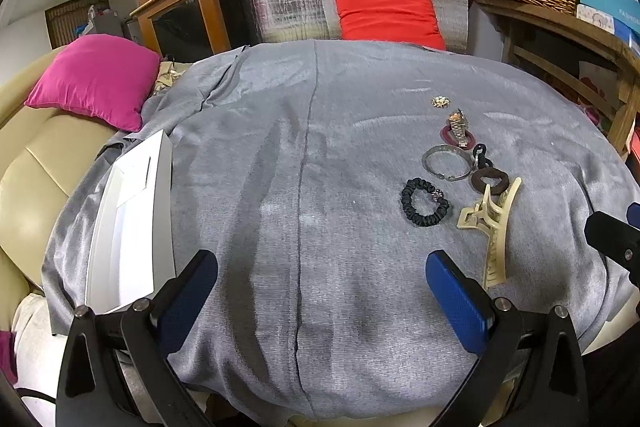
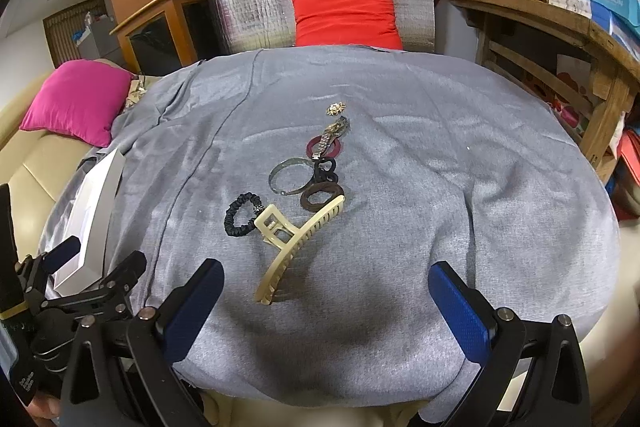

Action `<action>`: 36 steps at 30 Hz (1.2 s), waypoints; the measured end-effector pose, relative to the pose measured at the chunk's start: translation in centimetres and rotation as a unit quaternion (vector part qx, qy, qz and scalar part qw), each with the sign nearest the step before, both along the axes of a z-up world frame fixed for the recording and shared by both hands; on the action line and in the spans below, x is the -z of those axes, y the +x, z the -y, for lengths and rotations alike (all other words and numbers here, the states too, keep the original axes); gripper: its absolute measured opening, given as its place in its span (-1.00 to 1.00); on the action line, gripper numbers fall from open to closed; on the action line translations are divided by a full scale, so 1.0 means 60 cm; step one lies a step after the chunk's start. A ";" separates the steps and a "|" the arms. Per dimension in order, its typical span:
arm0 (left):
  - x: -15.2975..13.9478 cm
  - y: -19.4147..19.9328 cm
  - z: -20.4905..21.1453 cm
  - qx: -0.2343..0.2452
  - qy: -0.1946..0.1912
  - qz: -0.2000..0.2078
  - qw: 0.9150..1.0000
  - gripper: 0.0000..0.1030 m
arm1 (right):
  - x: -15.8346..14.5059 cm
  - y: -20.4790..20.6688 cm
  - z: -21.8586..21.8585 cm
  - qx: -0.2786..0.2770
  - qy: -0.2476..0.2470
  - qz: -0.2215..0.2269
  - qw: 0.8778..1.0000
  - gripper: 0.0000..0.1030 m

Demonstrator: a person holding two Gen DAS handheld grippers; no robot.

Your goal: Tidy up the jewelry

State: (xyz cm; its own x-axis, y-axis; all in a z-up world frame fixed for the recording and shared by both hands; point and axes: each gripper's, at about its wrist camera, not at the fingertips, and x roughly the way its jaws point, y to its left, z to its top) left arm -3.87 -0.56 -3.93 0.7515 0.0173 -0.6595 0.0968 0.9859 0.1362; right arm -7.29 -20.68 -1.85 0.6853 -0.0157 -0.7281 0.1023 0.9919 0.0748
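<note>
Start of sorting, seen from both wrist views. Left gripper (image 1: 320,291) at bottom centre of the left view, blue pads spread wide, nothing between them; right gripper (image 2: 326,303) at bottom centre of the right view, likewise wide open and empty.

On the grey cloth (image 1: 280,147), a loose string of pieces right of centre in the left view, running from mid-frame toward the lower right: small gold brooch (image 1: 440,101) farthest off, then metal watch (image 1: 458,127) lying across a dark red ring (image 1: 448,135), silver bangle (image 1: 447,163), black chain link (image 1: 480,155), brown hair tie (image 1: 489,181), black scrunchie (image 1: 425,202) and — nearest the pads — cream claw clip (image 1: 491,227).

White box (image 1: 128,223) at the left edge of the left view, open side up, apparently empty, well apart from the pieces.

Judged progress: nothing sorted yet — every visible piece on the cloth, none in the box. Left to do: all of it, presumably piece by piece into the box. Claw clip closest to the right gripper in the right view, a likely first pick.
</note>
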 end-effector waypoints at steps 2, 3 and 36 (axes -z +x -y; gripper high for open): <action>0.001 0.001 0.002 0.001 0.001 -0.001 1.000 1.00 | 0.000 0.000 0.001 0.001 -0.001 0.005 1.000 1.00; 0.001 0.001 0.003 0.001 0.001 -0.002 1.000 1.00 | -0.001 0.001 0.002 0.001 -0.001 0.002 1.000 1.00; 0.013 0.116 0.063 0.111 -0.106 -0.082 0.985 1.00 | 0.043 0.229 0.177 -0.016 0.277 -0.035 0.960 0.78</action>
State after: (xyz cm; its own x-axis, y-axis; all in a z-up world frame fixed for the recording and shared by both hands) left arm 3.07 -4.33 -4.71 0.6047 -0.2860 -0.7434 0.3161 0.9428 -0.1056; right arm 6.43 -31.30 -4.45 0.6278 0.4073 -0.6633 0.0971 0.8045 0.5860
